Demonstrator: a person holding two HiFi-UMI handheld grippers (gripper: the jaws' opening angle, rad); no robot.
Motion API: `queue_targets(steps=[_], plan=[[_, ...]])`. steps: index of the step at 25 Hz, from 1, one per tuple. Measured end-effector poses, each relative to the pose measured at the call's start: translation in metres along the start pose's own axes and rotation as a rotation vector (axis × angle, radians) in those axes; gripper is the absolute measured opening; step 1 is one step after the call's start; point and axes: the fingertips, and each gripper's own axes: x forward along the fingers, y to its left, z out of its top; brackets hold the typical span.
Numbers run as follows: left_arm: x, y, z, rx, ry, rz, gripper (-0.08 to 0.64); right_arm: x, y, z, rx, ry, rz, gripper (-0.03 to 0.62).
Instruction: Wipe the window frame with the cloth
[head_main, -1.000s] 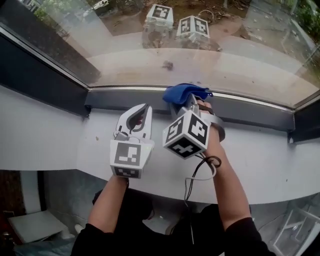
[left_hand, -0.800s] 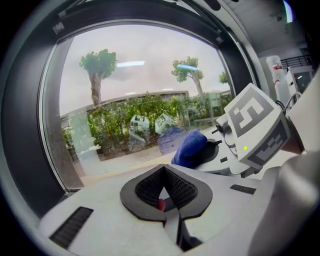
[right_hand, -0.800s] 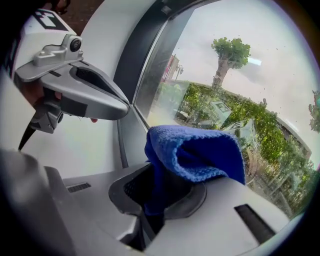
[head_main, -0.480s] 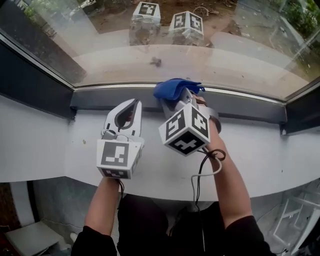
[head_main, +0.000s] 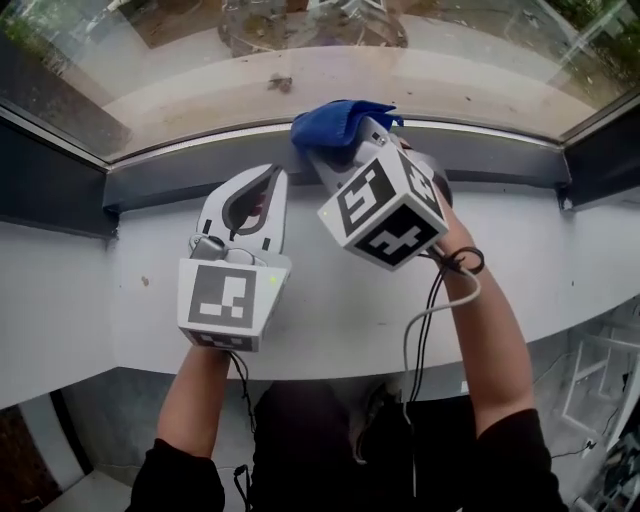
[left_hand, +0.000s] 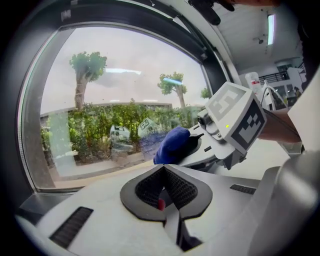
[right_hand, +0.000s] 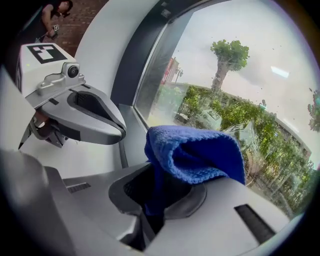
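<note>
Two grippers and one blue cloth are seen. The left gripper is held closed and empty over the white sill, left of centre. The cloth is pinched in the right gripper, at the window frame, top centre. Both forearms are stretched forward.

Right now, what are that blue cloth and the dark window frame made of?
The blue cloth looks like soft microfibre or terry: fuzzy looped pile, limp folds. The window frame appears to be painted or coated metal, possibly plastic: smooth dark grey, matte, straight-edged.
</note>
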Motion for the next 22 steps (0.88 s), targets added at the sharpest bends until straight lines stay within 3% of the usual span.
queue_targets(steps=[7, 11, 22], plan=[[-0.003, -0.006, -0.004, -0.032, -0.005, 0.002, 0.005, 0.001, -0.001, 0.005, -0.041, -0.001, -0.075, 0.038], [-0.006, -0.023, -0.008, -0.021, 0.027, -0.006, 0.005, -0.001, 0.001, -0.001, -0.105, 0.029, -0.052, 0.038], [-0.014, -0.035, 0.024, -0.038, 0.004, 0.132, 0.005, -0.008, -0.001, -0.011, -0.172, -0.007, -0.018, 0.038]])
